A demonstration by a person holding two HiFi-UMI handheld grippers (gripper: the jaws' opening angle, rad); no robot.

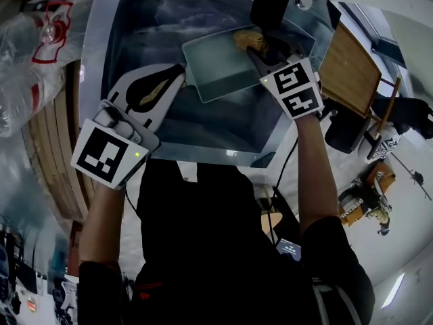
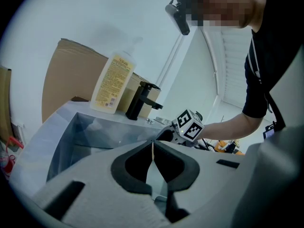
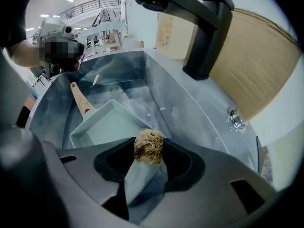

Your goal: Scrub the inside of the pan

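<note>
Pinching a tan fibrous scrubbing ball, your right gripper sits over a corner of the pale green rectangular pan, which lies in the stainless steel sink. Your left gripper is clamped on the pan's flat wooden handle. Behind the sink stands 1 black faucet.
</note>
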